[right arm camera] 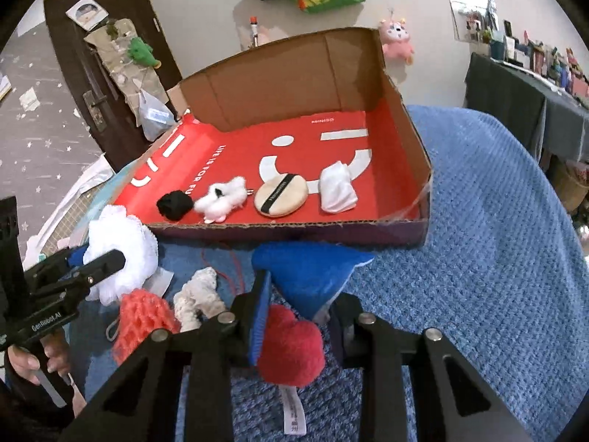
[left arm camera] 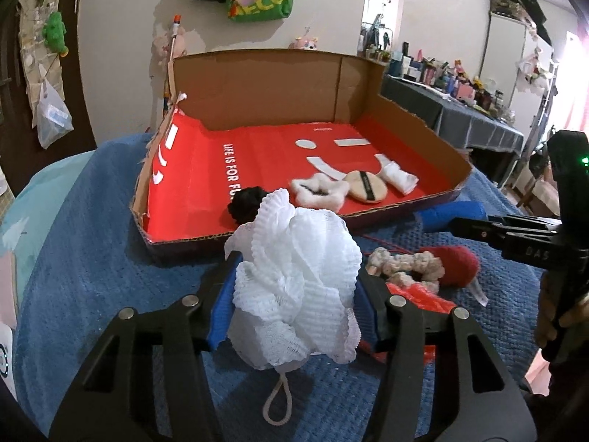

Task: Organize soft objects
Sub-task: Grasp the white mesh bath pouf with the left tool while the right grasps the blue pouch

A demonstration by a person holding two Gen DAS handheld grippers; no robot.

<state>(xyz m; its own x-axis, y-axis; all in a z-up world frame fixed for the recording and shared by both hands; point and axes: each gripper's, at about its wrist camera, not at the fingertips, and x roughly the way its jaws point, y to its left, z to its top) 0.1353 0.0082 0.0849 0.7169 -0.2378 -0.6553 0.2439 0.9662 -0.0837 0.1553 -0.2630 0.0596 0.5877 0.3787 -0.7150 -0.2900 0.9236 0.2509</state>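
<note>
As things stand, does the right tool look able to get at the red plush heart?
Probably yes. The red plush heart lies on the blue blanket between the right tool's open fingers, nothing covering it. The blue cloth sits just beyond and might get pinched too.

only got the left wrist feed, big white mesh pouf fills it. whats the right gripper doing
Observer: The right gripper has a red heart plush between its fingers, which look open, not clamped.
Operator: anything past the heart i cant see
Observer: A blue plush piece lies just ahead of it, in front of the cardboard box.
Operator: how full is the box front row
Observer: Four items sit in a row: black scrunchie, white fluffy scrunchie, round powder puff, folded white cloth.
Operator: am i actually gripping the pouf
Observer: From the right wrist view, the left gripper has the white mesh pouf between its fingers, in front of the box's left corner.
</note>
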